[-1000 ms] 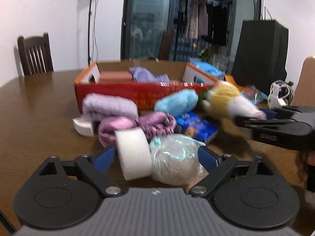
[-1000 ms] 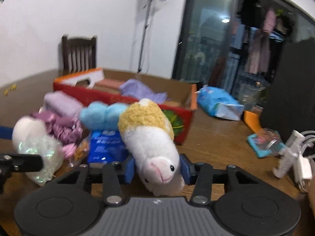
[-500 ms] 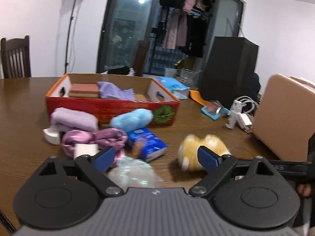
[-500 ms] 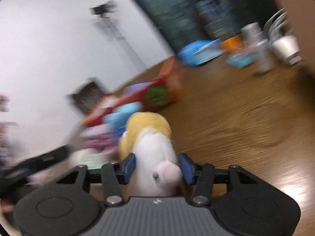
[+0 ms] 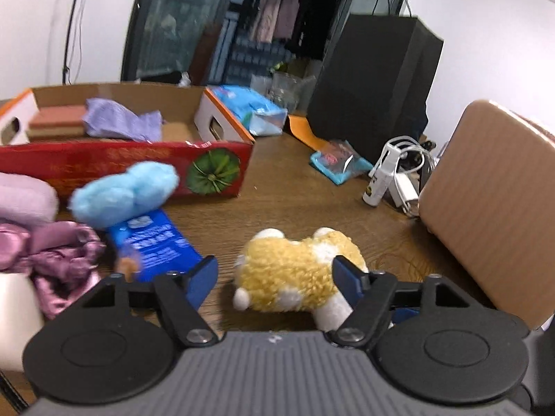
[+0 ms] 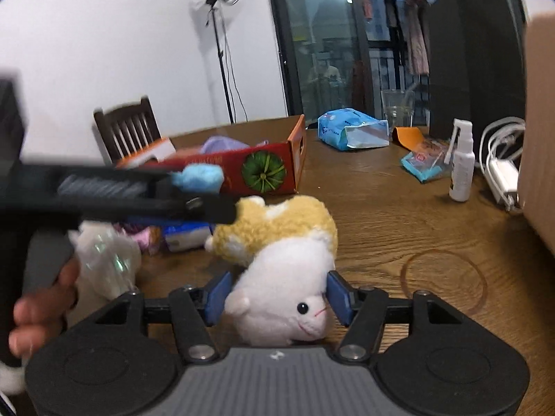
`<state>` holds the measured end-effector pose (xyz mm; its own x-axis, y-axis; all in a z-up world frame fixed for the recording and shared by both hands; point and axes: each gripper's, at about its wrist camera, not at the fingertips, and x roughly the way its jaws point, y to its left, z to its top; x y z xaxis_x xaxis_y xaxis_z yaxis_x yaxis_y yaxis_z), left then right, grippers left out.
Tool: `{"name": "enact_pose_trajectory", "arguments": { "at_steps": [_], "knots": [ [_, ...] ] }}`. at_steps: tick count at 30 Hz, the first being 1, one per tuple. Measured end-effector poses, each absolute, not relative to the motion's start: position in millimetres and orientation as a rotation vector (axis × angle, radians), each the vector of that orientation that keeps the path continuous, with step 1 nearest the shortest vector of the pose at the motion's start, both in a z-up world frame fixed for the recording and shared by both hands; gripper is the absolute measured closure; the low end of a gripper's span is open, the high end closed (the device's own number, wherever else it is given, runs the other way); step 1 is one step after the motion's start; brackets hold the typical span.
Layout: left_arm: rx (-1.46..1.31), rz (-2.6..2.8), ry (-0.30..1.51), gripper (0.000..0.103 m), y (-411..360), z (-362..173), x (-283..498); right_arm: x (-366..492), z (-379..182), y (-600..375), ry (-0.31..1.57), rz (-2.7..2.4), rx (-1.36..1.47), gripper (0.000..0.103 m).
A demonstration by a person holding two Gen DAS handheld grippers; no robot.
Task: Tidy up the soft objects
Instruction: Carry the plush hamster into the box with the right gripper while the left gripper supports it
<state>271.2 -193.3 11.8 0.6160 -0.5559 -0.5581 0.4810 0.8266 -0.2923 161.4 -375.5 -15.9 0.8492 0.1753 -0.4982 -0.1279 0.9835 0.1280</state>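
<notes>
The right tongs (image 6: 275, 298) grip the white head of a yellow-and-white plush toy (image 6: 288, 242), both blue pads pressed into it, while the toy lies on the brown wooden worktop (image 6: 399, 215). The left tongs (image 5: 274, 277) straddle the toy's yellow woolly back (image 5: 295, 274); their jaws have just been closing, the right pad touches the wool and the left pad stands clear of it, so they are not gripping. In the right wrist view the left tongs' dark body crosses in front of the red cardboard box (image 6: 263, 170), with the person's hand (image 6: 38, 305) on its handle at the left edge. Beyond the toy lie a blue tissue packet (image 5: 152, 239), a fluffy light-blue piece (image 5: 125, 190), purple satin scrunchies (image 5: 59, 256) and a crinkly clear-wrapped white bundle (image 6: 104, 260). A spray bottle (image 6: 461, 170) stands to the right.
</notes>
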Motion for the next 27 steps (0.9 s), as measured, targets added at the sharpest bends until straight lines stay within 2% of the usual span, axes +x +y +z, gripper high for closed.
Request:
{"name": "enact_pose_trajectory", "arguments": {
  "at_steps": [2,8,15,20,27],
  "knots": [
    [-0.137,-0.624,0.724,0.040,-197.9,5.0,278.9,162.4,-16.3,-378.7,0.541,0.169,0.102,0.050],
    [-0.192,-0.630,0.720,0.043,-192.6,6.3,282.0,163.2,-13.8,-388.8,0.536,0.191,0.130,0.053],
    [-0.219,-0.637,0.575,0.043,-172.6,66.9,295.8,181.9,37.1,-393.5,0.421,0.275,0.138,0.054],
    [-0.209,-0.596,0.526,0.037,-155.5,104.1,368.6,251.2,77.6,-374.7,0.355,0.310,0.070,0.054],
    [-0.249,-0.563,0.618,0.036,-139.8,99.4,504.2,381.0,86.1,-343.4,0.422,0.282,0.041,0.054]
  ]
}}
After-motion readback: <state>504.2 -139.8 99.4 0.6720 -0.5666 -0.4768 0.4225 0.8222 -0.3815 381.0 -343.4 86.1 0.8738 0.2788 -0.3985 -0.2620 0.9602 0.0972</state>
